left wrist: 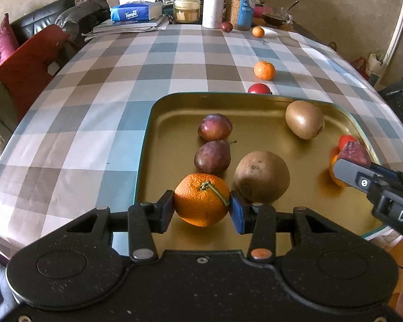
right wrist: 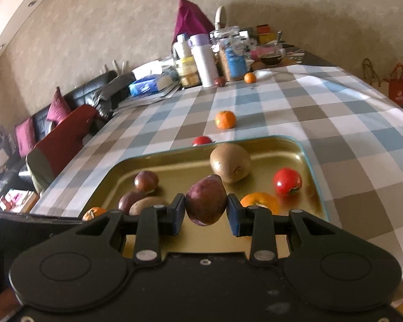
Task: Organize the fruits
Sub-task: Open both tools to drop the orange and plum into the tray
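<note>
Gold metal tray (left wrist: 158,123) on the checked surface (left wrist: 94,102) holds plums, kiwis and a tomato, while the left tongs (left wrist: 201,205) clamp a stemmed orange mandarin (left wrist: 201,200) over its near edge and the right tongs (right wrist: 206,205) pinch a dark purple plum (right wrist: 206,200) above the tray's middle
</note>
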Tool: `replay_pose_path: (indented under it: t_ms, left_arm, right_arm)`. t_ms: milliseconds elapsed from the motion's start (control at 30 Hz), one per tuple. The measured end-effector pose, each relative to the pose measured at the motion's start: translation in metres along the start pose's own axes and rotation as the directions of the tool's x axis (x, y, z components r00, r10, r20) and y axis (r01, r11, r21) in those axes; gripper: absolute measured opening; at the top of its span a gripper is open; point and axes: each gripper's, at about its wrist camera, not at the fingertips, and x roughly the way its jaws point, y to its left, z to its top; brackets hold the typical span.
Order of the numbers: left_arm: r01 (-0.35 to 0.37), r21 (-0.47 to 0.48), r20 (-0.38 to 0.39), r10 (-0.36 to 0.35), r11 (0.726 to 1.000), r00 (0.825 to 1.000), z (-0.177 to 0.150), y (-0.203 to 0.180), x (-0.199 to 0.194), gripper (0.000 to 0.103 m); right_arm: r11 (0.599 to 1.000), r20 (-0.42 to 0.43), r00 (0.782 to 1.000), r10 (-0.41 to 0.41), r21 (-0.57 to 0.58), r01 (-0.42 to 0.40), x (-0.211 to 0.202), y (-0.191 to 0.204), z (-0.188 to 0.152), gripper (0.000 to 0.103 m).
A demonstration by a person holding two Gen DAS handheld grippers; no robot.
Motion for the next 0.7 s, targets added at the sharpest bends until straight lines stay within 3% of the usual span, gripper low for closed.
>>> replay_pose_path:
  t_ms: [233, 700]
  left_arm:
    - [0.000, 0.009, 0.060, -0.001, 1.000, 0.998, -0.002, -0.001, -0.009, 0.052]
    - [0.006, 0.023, 0.107, -0.008, 1.000, 0.994, 0.023, -0.003, -0.009, 0.052]
  right_arm:
    - [0.998, -0.024, 1.000, 0.014, -0.064, -0.016, 0.007, 0.010, -0.005, 0.036]
    - [0.999, 0.017, 1.000, 0.005, -0.034, -0.004, 0.011, 0.002, 0.011, 0.035]
